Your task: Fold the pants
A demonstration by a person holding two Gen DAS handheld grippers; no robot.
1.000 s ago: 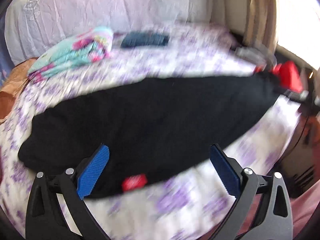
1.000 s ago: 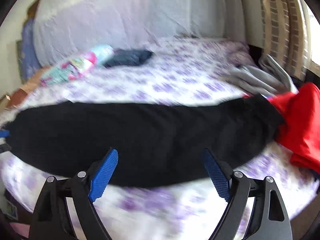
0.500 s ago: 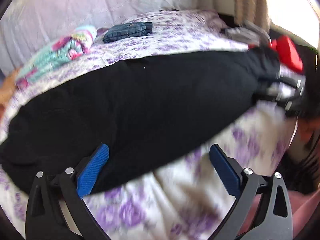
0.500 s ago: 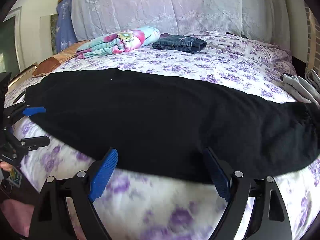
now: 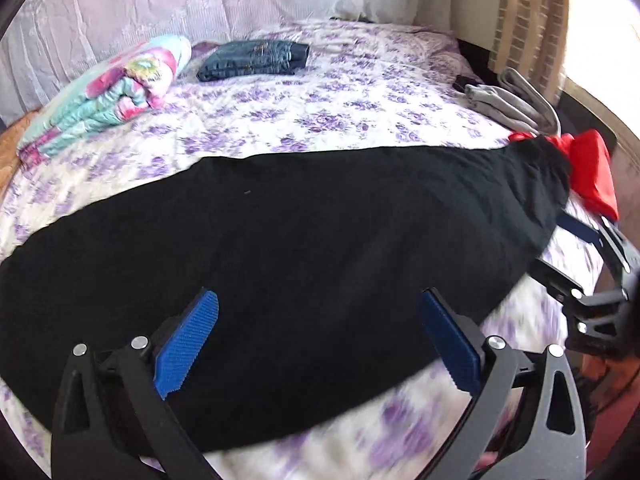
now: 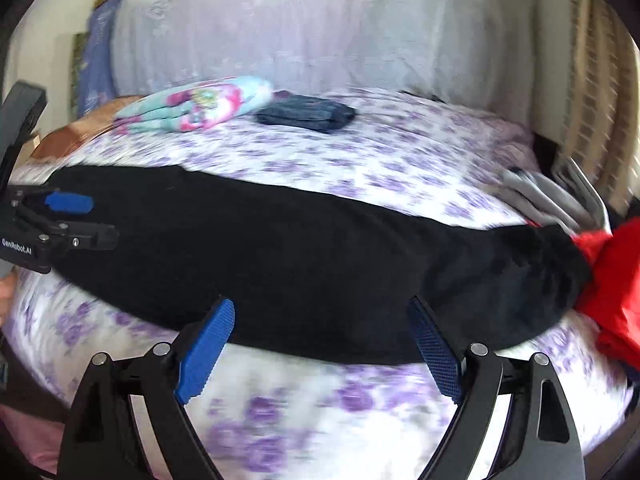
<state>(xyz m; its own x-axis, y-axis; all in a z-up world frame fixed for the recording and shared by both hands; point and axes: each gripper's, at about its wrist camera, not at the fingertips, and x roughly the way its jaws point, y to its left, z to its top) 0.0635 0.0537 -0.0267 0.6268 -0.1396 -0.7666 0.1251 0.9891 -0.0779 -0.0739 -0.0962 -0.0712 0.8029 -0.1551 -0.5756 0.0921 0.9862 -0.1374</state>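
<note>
Black pants lay stretched left to right across the near side of the floral bed. Left gripper and right gripper hovered spread, gripping nothing.

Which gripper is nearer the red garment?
Right. The right gripper sits at the black pants' end beside the red garment; the left gripper is at the opposite end.
</note>
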